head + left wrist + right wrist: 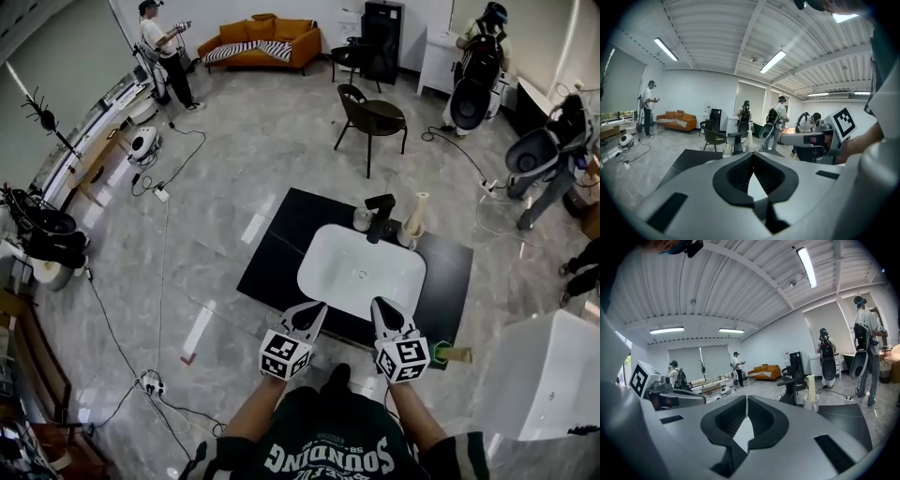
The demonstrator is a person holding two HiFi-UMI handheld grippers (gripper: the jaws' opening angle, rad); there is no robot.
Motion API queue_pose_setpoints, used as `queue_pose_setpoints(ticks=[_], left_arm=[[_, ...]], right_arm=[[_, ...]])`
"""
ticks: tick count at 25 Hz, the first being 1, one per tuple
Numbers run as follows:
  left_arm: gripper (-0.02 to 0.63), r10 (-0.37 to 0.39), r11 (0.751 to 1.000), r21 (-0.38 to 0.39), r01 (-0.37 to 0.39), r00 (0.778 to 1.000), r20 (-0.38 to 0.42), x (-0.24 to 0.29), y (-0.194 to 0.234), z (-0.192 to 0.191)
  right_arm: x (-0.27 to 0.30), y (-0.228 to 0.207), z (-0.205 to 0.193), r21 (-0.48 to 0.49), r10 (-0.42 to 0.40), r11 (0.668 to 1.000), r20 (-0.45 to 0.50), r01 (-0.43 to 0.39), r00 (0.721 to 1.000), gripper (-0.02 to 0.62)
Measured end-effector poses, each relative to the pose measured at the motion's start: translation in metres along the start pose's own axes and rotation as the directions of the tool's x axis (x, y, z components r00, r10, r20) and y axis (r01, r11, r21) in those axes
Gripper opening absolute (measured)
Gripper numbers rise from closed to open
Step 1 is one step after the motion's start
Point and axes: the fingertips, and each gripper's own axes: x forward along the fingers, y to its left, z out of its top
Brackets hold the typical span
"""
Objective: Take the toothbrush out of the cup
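The left claw (pixel 315 311) and the right claw (pixel 382 307) were both closed and empty, side by side at the near rim of the white basin (pixel 361 272) set in the black tabletop (pixel 281 244). The cup (pixel 413 232) stood well apart from them at the basin's far edge, just right of the black faucet (pixel 381 216). A pale upright piece, apparently the toothbrush (pixel 418 204), stood inside it.

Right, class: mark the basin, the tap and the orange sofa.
basin (pixel 328 267), head view, bare white bowl
tap (pixel 379 221), head view, black upright body
orange sofa (pixel 281 30), head view, back cushion
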Motion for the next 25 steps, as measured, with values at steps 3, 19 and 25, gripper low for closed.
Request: queue_pose_setpoints(ticks=[3, 19, 25], left_arm=[[0.011, -0.016, 1.0, 0.003, 0.016, 1.0, -0.016, 0.017, 0.006, 0.0], [0.011, -0.182, 0.982, 0.033, 0.184, 0.982, -0.053, 0.089, 0.053, 0.015], [0.011, -0.272, 0.959, 0.057, 0.277, 0.959, -0.078, 0.104, 0.079, 0.015]], right_arm=[[0.011, -0.012, 0.0, 0.012, -0.01, 1.0, -0.005, 0.01, 1.0, 0.043], [0.068, -0.048, 0.02, 0.034, -0.149, 0.988, 0.012, 0.149, 0.989, 0.043], [0.09, -0.045, 0.023, 0.041, -0.241, 0.97, 0.013, 0.241, 0.97, 0.043]])
